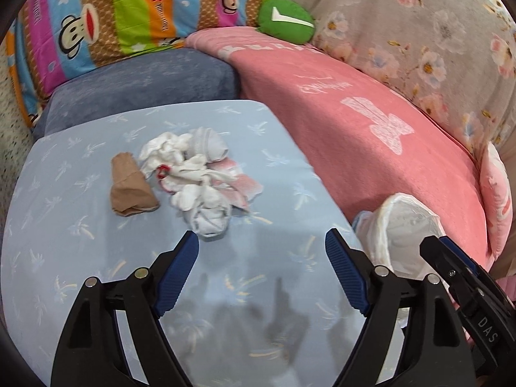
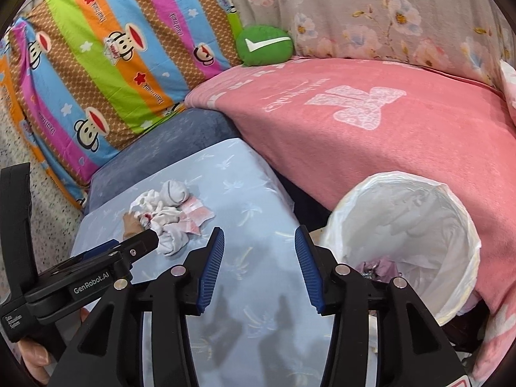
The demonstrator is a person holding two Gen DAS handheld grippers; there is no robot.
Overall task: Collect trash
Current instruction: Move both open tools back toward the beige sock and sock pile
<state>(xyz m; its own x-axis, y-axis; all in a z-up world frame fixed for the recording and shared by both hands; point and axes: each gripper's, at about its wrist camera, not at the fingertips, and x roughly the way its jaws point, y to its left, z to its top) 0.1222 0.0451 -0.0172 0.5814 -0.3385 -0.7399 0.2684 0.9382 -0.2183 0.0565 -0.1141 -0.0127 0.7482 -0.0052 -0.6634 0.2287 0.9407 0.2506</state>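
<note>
**Trash heap ahead of the left claw; bin beside the right**

We find the left claw [image 1: 261, 248] released, its jaws standing wide with only the pale blue cloth [image 1: 96, 258] between them. The heap of crumpled white tissues [image 1: 190, 171] lies straight ahead of this claw and slightly to its left, near the fingertips but not touching them. A brown scrap [image 1: 130, 187] sits just beside the heap, on its left. The heap runs lengthwise away from the claw, so we judge a forward reach with the jaws across its narrow width would suit.

The right claw [image 2: 259, 242] is also released and empty, its gap narrower. From it the same heap lies ahead and well to the left, with the left claw's tip between. We judge the left hand the nearer one for the pick.

The bin [image 2: 403, 225], lined with a white bag, stands just to the right of the right claw. The right wrist view shows its open mouth and some purplish waste low inside; the left wrist view shows only part of its rim, half hidden behind the other claw. The left view alone shows the brown scrap whole.
</note>
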